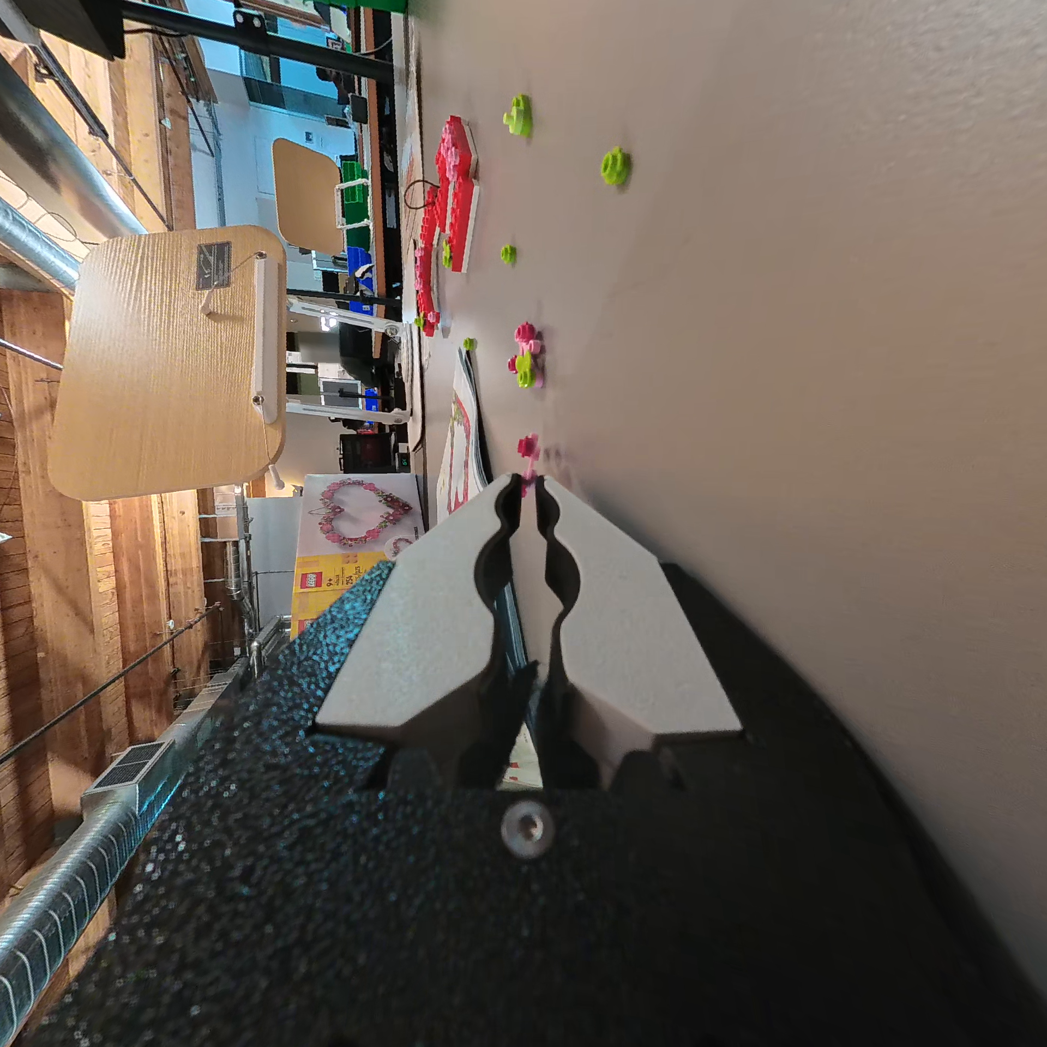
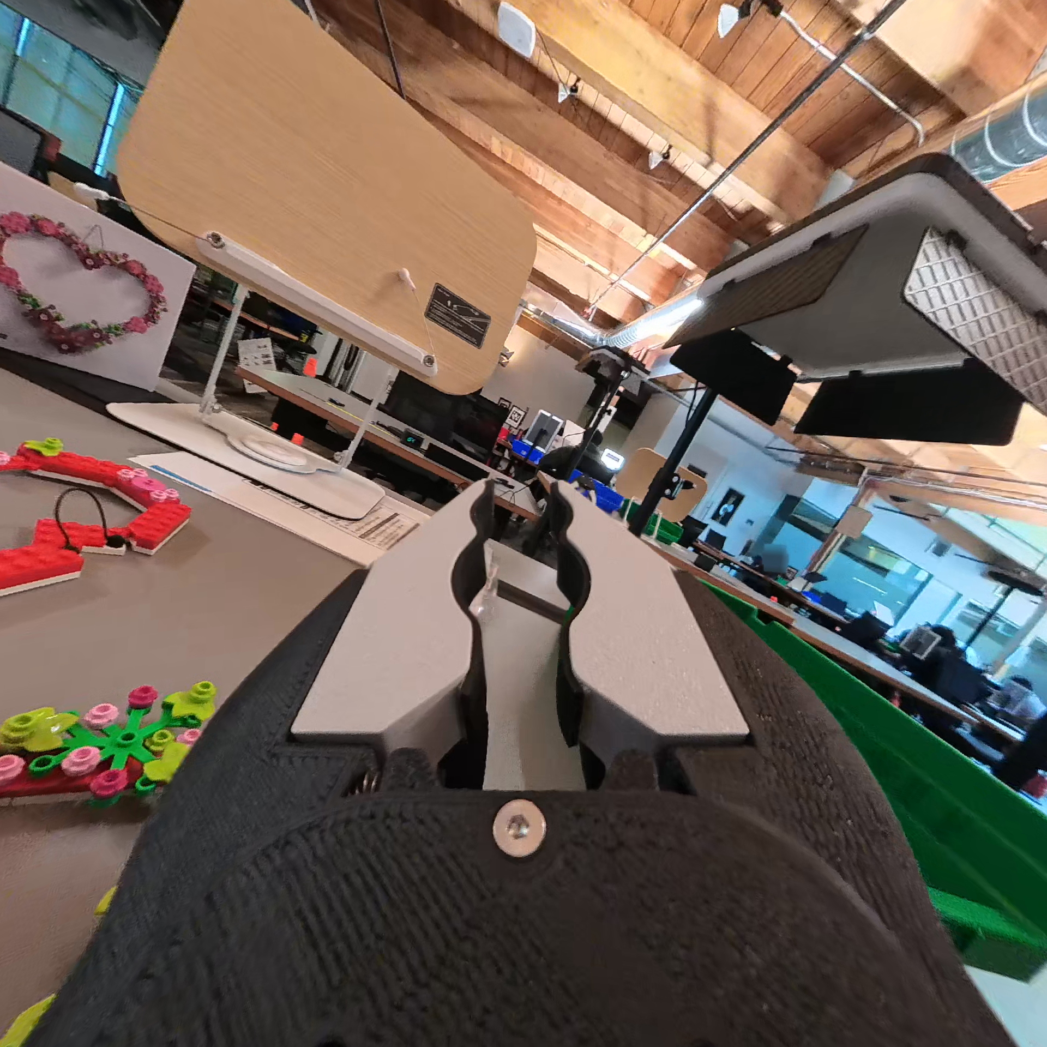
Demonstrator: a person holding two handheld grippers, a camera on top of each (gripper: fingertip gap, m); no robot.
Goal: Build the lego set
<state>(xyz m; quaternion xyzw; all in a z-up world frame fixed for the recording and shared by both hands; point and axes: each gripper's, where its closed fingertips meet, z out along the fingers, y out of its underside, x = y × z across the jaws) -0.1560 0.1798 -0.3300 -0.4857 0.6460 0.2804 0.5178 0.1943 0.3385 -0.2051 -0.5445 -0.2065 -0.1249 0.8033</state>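
At the near end of the left wrist view, rolled onto its side, the left gripper (image 1: 528, 486) lies low along the grey table (image 1: 793, 283) with its jaws drawn to a narrow slit; a small pale pink piece (image 1: 530, 475) sits right at the tips, though whether it is pinched I cannot tell. Just past it lies a magenta flower stud (image 1: 528, 446), then a cluster of pink and lime pieces (image 1: 527, 357), then scattered lime studs (image 1: 615, 166). Beyond these the red heart frame (image 1: 450, 215), dotted with pink flowers, lies flat on the table, with an instruction booklet (image 1: 464, 436) nearer the gripper's side and the set's box (image 1: 357, 544) standing behind.

In the right wrist view, the right gripper (image 2: 519, 492) is tilted upward, jaws slightly apart, nothing between the tips. Beside its body sits a red plate section carrying green stems, pink flowers and lime leaves (image 2: 107, 742). Farther off lies the red heart frame (image 2: 102, 510) with its black cord loop (image 2: 85, 515), and behind that a wooden-panelled stand (image 2: 317, 187) on a white base. A green bin (image 2: 884, 765) runs along the gripper's other side.
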